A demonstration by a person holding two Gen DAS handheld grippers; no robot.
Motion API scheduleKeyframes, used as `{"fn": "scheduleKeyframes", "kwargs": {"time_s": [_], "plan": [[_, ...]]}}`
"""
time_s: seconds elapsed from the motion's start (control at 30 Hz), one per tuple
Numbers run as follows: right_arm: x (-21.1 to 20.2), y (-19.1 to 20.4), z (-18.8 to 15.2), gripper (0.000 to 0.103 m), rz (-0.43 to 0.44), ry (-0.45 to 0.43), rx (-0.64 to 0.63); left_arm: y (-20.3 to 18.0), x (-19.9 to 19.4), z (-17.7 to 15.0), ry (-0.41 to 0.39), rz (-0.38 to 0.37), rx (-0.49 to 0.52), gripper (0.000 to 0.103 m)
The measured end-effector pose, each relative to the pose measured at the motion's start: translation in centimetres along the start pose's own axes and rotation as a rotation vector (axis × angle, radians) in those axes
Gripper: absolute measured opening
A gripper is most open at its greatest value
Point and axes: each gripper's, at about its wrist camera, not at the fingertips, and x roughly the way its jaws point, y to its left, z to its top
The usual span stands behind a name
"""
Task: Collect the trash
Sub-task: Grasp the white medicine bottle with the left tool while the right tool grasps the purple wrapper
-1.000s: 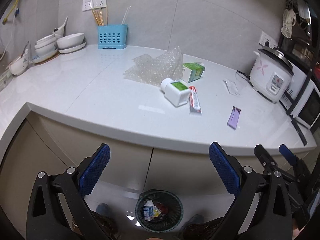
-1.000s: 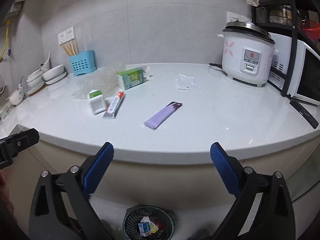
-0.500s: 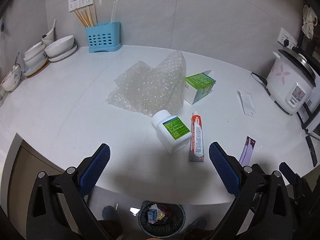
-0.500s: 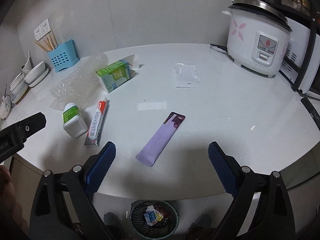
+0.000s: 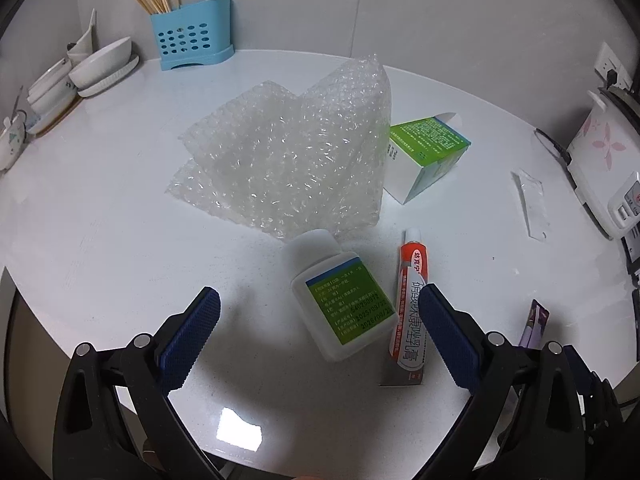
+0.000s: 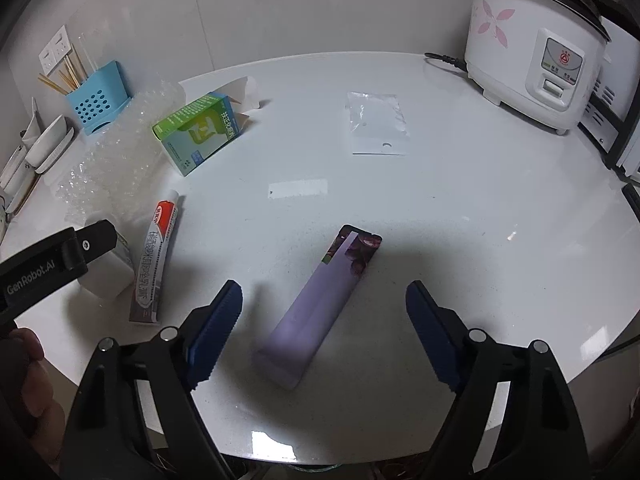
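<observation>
Trash lies on the white counter (image 5: 100, 216). In the left wrist view: crumpled bubble wrap (image 5: 292, 156), a green and white carton (image 5: 428, 156), a white bottle with a green label (image 5: 340, 300) on its side, a red and white tube (image 5: 410, 308), and a clear plastic bag (image 5: 532, 204). My left gripper (image 5: 320, 320) is open, hovering just above the bottle. In the right wrist view a purple packet (image 6: 320, 304) lies between the fingers of my open right gripper (image 6: 324, 312); the tube (image 6: 156, 256), carton (image 6: 200, 132) and clear bag (image 6: 376, 124) lie beyond.
A blue utensil holder (image 5: 192, 36) and stacked bowls (image 5: 100, 68) stand at the back left. A white rice cooker (image 6: 532, 44) with a cord stands at the back right, beside an appliance (image 6: 616, 120). The counter's curved front edge runs just below both grippers.
Both grippers have risen from below the counter edge and moved forward over the counter. The floor bin has dropped out of view. Both stay open.
</observation>
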Motion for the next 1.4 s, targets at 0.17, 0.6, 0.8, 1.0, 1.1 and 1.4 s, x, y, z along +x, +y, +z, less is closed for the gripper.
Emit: {"fn": "scheduleKeyframes", "kwargs": {"time_s": [0.17, 0.6, 0.8, 1.0, 1.1, 1.4], "plan": [[1.0, 0.5, 0.2, 0.071, 0.001, 0.028, 0.003, 0.1, 1.7, 0.0, 0.033, 0.015, 0.002, 0.097], [0.9, 1.1, 0.8, 0.027, -0.049, 0.075, 0.006, 1.7, 2.1, -0.6, 0.078, 0.032, -0.003, 0.067], [0.9, 0.3, 0.9, 0.020, -0.015, 0.086, 0.049, 1.9, 1.2, -1.2, 0.078, 0.039, 0.022, 0.041], [0.4, -0.1, 0.8, 0.018, 0.000, 0.077, 0.062, 2.5, 0.3, -1.5, 0.054, 0.036, 0.022, 0.041], [-0.1, -0.2, 0.9, 0.018, 0.009, 0.066, 0.066, 2.6, -0.7, -1.7, 0.036, 0.031, 0.028, 0.040], [-2.7, 0.1, 0.4, 0.018, -0.001, 0.004, 0.037, 3.1, -3.4, -2.3, -0.014, 0.018, 0.040, 0.040]]}}
